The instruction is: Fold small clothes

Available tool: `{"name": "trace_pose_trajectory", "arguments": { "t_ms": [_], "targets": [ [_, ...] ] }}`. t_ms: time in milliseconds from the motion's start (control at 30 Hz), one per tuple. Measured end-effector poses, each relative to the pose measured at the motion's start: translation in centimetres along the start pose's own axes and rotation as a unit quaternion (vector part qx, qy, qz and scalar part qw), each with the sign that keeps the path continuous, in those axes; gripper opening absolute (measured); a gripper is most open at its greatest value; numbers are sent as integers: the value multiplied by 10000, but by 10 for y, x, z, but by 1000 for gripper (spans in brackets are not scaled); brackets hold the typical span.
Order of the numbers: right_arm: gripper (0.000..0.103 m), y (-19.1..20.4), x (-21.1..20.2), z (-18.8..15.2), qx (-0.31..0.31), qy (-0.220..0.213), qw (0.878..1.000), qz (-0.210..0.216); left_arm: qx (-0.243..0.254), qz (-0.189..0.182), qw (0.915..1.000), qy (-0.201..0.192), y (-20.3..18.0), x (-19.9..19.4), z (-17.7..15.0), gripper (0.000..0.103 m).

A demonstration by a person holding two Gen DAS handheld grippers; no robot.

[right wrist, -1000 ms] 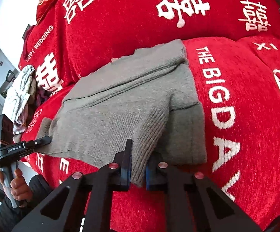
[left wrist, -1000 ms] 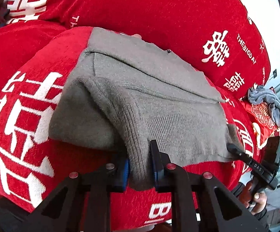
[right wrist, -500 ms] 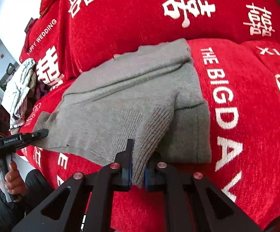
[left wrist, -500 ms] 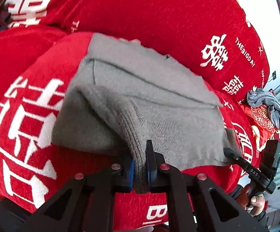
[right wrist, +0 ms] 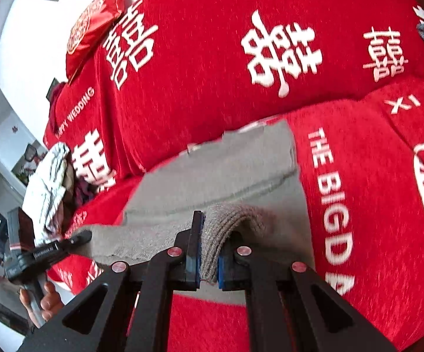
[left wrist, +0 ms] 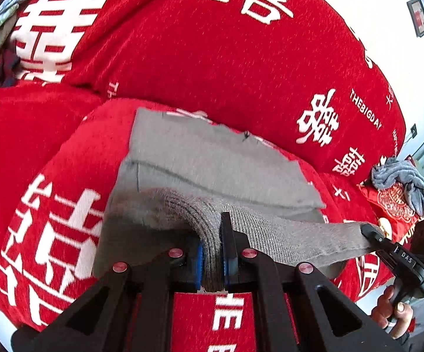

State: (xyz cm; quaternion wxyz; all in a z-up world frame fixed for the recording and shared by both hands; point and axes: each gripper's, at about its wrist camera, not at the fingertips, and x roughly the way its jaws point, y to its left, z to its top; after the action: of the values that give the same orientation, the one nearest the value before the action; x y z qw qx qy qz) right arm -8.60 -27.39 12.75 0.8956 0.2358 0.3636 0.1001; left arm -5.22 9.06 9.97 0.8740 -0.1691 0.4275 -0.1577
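A grey knit garment (left wrist: 206, 164) lies on a red sofa seat cushion (left wrist: 65, 158) with white lettering. My left gripper (left wrist: 212, 252) is shut on the ribbed near edge at the garment's left corner, lifted off the cushion. My right gripper (right wrist: 207, 256) is shut on the ribbed edge at the other corner of the grey garment (right wrist: 226, 173). The hem hangs taut between the two. In the left wrist view the right gripper (left wrist: 368, 230) shows at the right, held by a hand (left wrist: 387, 314). In the right wrist view the left gripper (right wrist: 83, 236) shows at the left.
The red backrest (left wrist: 226, 52) rises behind the garment. A bundled grey cloth (left wrist: 402, 182) lies on a red cushion at the far right of the sofa. A white striped cloth pile (right wrist: 50, 182) sits at the sofa's left end. A red pillow (right wrist: 94, 23) tops the backrest.
Both grippers closed tighter on the ribbed hem and rose, lifting the near edge off the cushion and stretching it between them.
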Motion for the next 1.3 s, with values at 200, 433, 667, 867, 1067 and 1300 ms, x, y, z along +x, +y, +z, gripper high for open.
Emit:
{"name": "trace_pose_trajectory", "arguments": {
  "t_ms": [200,433,667,867,1067,1300],
  "targets": [
    [8,12,6,25,-40,-29,9999,-156,13,96,9999,-52,-4,-1,21,11],
    [8,23,14,49,-108,-23,9996,-274,76,194,9997,-129,-10,2,44,11],
    [8,23,29,72,-80,22,9992,-390,115,282,9995,-81,-15,14,65,11],
    [8,20,44,86,-87,84,9986,-518,171,409,9990,-39,-20,30,82,11],
    [8,13,70,98,-19,259,9978,-614,147,520,9985,117,-15,54,95,11],
    [8,1,106,106,86,516,9960,-728,14,623,9974,373,-5,88,105,11]
  ]
}}
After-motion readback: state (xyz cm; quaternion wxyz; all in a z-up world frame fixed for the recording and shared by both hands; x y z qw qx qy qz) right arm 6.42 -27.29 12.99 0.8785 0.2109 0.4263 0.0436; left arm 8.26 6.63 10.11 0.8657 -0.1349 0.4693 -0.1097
